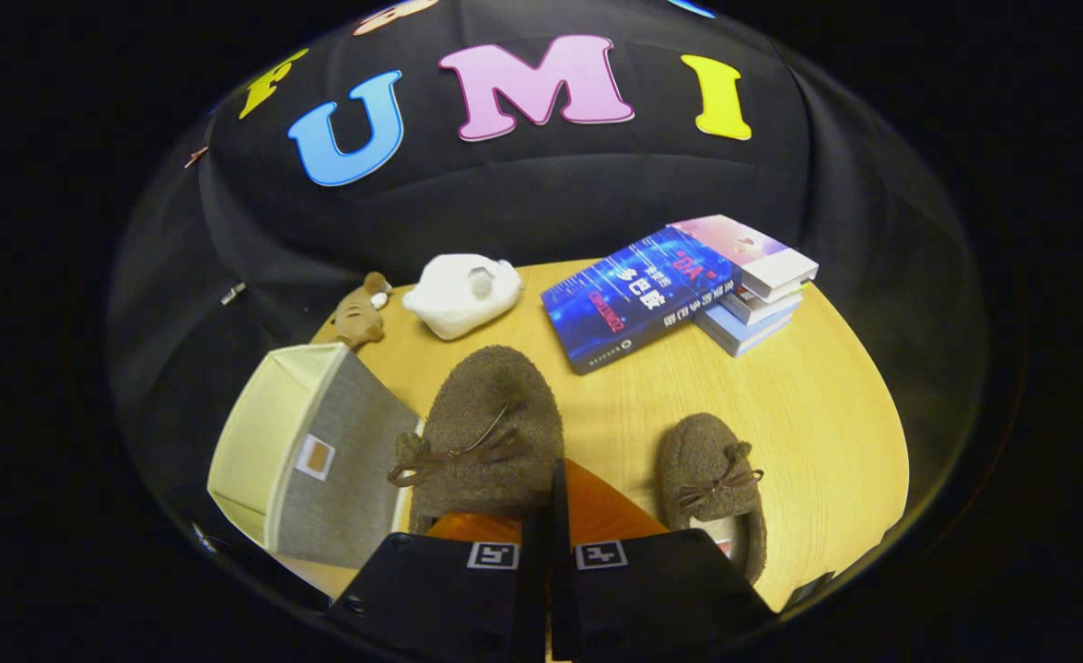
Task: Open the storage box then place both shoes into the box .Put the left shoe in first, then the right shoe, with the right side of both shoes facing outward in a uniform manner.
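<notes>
On the wooden tabletop (809, 405), the open storage box (307, 451) stands left of the claw (549, 516). The claw is clenched on the heel of the nearer brown shoe (491, 428), toe pointing away. The second shoe (712, 483) lies right, lengthwise alike.

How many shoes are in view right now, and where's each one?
2. One brown shoe is held up at the gripper, whose fingers are clamped on its heel, beside the storage box. The second shoe lies on the table, beside the fingers.
</notes>
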Demonstrator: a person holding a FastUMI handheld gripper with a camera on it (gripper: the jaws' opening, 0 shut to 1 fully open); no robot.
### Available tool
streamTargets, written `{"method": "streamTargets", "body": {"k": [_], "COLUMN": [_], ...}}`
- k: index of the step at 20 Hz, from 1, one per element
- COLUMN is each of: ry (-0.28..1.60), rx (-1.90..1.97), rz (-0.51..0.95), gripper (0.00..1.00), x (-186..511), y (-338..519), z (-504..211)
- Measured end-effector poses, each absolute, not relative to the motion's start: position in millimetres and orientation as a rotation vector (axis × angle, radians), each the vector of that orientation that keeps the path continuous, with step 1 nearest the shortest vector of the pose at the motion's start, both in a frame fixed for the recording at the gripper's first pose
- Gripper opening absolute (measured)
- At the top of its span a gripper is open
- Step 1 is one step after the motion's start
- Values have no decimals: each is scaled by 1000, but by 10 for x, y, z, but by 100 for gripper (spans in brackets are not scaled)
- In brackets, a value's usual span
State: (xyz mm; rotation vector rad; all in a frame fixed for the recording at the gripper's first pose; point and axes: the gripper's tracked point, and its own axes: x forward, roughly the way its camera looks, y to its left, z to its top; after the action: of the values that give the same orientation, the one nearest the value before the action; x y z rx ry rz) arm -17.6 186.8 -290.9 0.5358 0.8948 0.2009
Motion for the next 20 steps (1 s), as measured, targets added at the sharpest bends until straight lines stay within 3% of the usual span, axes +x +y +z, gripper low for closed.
{"method": "streamTargets", "body": {"k": [11,20], "ry": [886,1081], "rx": [651,752], "rz": [324,176], "gripper": [8,8], "x": [246,151], "y": [3168,4255], "z": [-1524,-2067]}}
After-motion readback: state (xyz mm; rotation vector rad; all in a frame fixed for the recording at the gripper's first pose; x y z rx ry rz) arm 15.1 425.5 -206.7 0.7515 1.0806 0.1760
